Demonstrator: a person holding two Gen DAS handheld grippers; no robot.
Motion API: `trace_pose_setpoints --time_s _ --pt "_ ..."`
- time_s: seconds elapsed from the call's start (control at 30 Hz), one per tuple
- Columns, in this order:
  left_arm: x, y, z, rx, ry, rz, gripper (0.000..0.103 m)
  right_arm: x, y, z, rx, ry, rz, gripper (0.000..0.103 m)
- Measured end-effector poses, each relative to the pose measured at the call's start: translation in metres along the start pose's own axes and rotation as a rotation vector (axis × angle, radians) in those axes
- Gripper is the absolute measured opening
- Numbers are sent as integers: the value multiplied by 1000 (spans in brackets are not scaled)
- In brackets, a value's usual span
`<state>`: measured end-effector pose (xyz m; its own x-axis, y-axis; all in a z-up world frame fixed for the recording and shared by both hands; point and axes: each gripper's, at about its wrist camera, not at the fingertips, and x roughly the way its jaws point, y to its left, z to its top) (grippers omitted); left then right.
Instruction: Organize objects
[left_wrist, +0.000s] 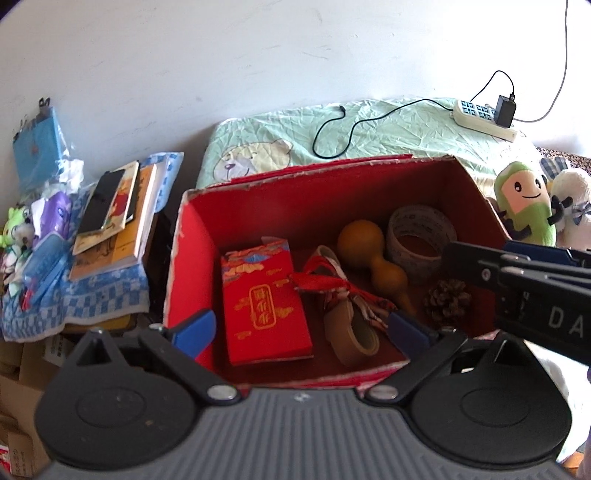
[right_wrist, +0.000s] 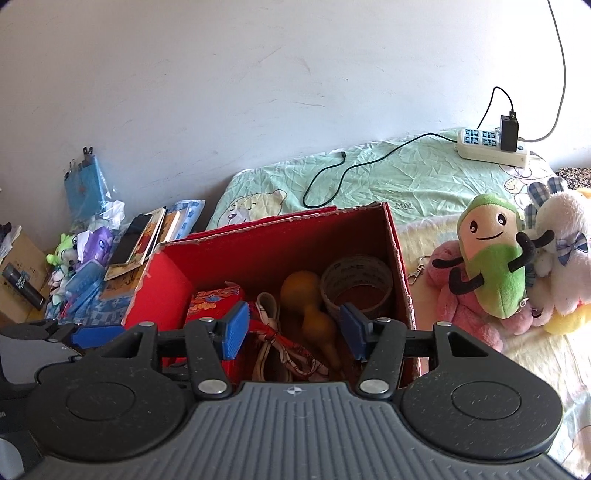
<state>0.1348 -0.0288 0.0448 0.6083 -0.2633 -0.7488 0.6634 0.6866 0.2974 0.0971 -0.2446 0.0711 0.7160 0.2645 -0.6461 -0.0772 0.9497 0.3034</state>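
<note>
Two grippers hovered at the near rim of the red box (left_wrist: 192, 258), and neither had hold of anything. The left gripper (left_wrist: 301, 332) stood wide open, its blue pads spread across the near part of the box above the red envelope packet (left_wrist: 266, 314) and the brown tape roll (left_wrist: 352, 338). The right gripper (right_wrist: 293, 334) was also open, somewhat less widely, with nothing between its pads; it hung over the near right part of the box, above the gourd (right_wrist: 314, 310) and the tangle of red ribbon (right_wrist: 284, 343).

Inside the box, from near to far, lay the envelope packet at the left, the brown tape roll and ribbon in the middle, a pine cone (left_wrist: 447, 302) at the right, then the gourd and a large clear tape roll (left_wrist: 421, 240) against the far right corner. So several small things were already gathered in the box.

Just beside the box to the right sat the plush toys: a green-and-tan smiling one (right_wrist: 491, 258) leaning on a pink one (right_wrist: 465, 314), with a white one (right_wrist: 565, 251) further right. To the left a stack of books (left_wrist: 118, 221) rested on a blue checked cloth. Beyond the box lay a green bear-print cover with a power strip (right_wrist: 491, 147) and charger cable.

By my reading, this was a pause between placements, with both hands free. The next move likely called for choosing a loose item outside the box; the plush toys were nearest the right gripper, and would need a wide opening and a soft, deep squeeze.
</note>
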Motion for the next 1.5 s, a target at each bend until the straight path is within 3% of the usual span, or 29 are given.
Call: trace_pose_setpoints --time_s 0.33,0.9,1.5 --pt "-5 -7 -20 -57 78 -5 100 -14 -4 -13 -24 35 23 57" --pt "14 -14 -41 -60 243 -4 100 -12 -13 -30 -6 195 -11 58" --pt "-2 -10 9 -9 118 67 101 -19 -9 5 23 95 -8 63"
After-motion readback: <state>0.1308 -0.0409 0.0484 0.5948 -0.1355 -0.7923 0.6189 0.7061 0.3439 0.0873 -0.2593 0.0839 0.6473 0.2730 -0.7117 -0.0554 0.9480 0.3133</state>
